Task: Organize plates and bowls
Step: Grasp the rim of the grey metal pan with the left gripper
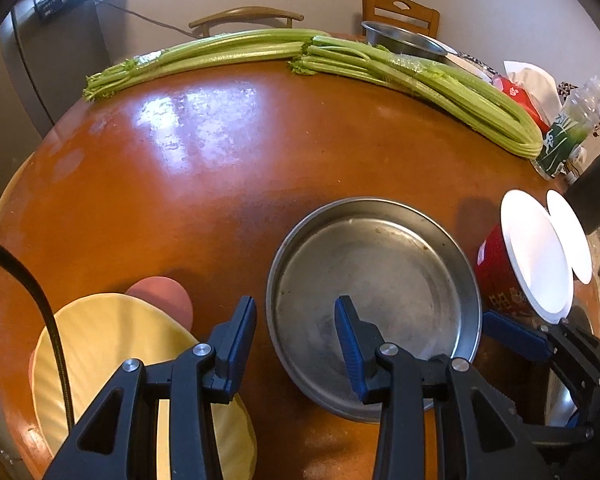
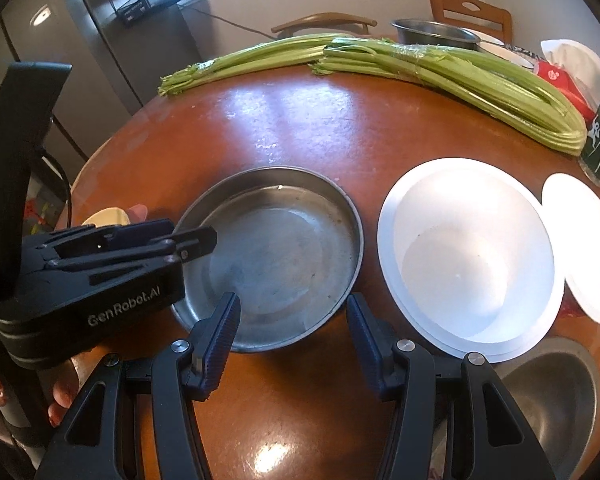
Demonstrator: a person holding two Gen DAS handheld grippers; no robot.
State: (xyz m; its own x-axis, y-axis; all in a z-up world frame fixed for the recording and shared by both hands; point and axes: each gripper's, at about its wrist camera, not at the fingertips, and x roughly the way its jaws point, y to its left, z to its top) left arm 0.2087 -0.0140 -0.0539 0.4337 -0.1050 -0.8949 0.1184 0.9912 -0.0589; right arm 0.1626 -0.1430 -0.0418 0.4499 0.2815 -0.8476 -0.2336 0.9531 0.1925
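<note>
**Inspector:** Hovering over the steel pan (image 1: 374, 304), the left tool (image 1: 296, 334) has its jaws apart and empty: one finger hangs over the pan floor, the other outside the near-left rim. No contact with the rim can be confirmed.

**Clerk:** And the right tool (image 2: 292, 332)?

**Inspector:** Jaws apart, nothing between them. It sits above the pan's near-right edge, with the white bowl (image 2: 468, 260) just beside it to the right.

**Clerk:** Position of the crockery?

**Inspector:** Scattered across the tabletop (image 1: 220, 168). The pan lies flat in the middle. The white bowl, red outside, stands right of it, and a white plate (image 2: 584, 248) touches or overlaps the bowl's far-right rim; which cannot be told. A second steel dish (image 2: 552, 400) sits at the near-right edge. A yellow plate (image 1: 112, 344) rests on a pink one (image 1: 168, 296) at the near left. Another steel bowl (image 1: 404, 40) stands far back, behind the celery (image 1: 440, 84).

**Clerk:** Progress?

**Inspector:** Judged early. Apart from the yellow plate on the pink one, nothing is stacked; like items stand separate.

**Clerk:** Remaining?

**Inspector:** Nearly all of it: gathering steel with steel and plates with plates. The pan appears to be the piece in hand, with both tools positioned at it.
</note>
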